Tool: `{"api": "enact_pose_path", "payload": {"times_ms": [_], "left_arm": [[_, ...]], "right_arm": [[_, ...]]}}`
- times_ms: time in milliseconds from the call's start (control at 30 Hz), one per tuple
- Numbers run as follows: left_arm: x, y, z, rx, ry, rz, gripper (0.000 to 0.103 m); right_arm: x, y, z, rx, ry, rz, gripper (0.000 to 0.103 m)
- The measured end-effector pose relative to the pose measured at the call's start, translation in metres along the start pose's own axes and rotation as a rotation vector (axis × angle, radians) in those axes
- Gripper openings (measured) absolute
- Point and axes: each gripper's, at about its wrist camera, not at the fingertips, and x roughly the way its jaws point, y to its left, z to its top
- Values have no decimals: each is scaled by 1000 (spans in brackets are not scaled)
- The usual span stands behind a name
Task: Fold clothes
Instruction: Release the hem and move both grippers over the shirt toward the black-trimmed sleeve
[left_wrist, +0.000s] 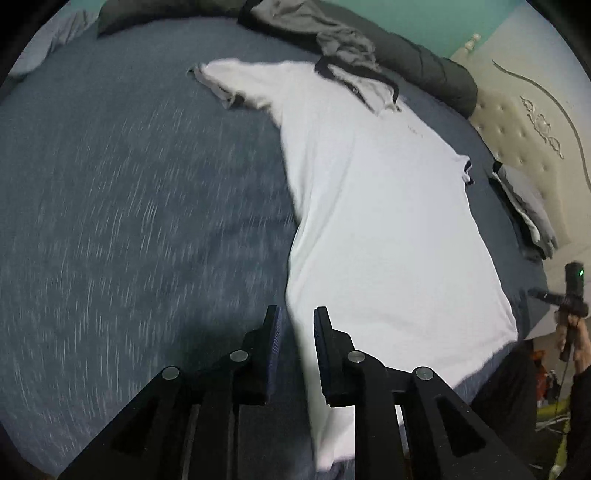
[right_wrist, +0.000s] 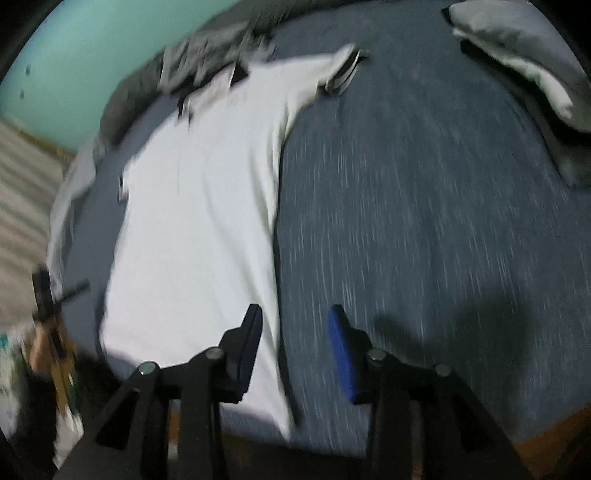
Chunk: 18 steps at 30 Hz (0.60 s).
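A white T-shirt (left_wrist: 369, 203) lies spread flat on the blue-grey bed sheet (left_wrist: 129, 184), collar far from me and hem near me. In the left wrist view my left gripper (left_wrist: 297, 321) hovers over the shirt's near left hem edge. Its jaws stand a narrow gap apart, and the cloth shows between and under them. In the right wrist view the same T-shirt (right_wrist: 203, 221) fills the left half. My right gripper (right_wrist: 295, 321) is open over its right side seam near the hem, one finger above the cloth and one above the sheet (right_wrist: 424, 221).
A dark rolled duvet (left_wrist: 424, 62) and a heap of grey clothes (left_wrist: 332, 37) lie along the bed's far edge. A folded grey pile (left_wrist: 528, 206) sits by the padded headboard (left_wrist: 535, 122). A grey pillow (right_wrist: 535, 55) lies at the far right.
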Motion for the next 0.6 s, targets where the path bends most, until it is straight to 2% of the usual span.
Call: {"api": "enact_pose_path", "payload": {"times_ms": [100, 167, 367, 600], "left_arm": [[6, -16, 18, 12, -50, -2, 21], [13, -24, 27, 13, -73, -9, 26], [42, -35, 40, 21, -95, -13, 30], [75, -46, 54, 31, -118, -15, 31]], "right_arm": [[17, 1, 30, 35, -81, 23, 37], [33, 2, 53, 62, -124, 32, 37], [90, 2, 98, 134, -154, 47, 37], [126, -2, 144, 183, -172, 30, 37]]}}
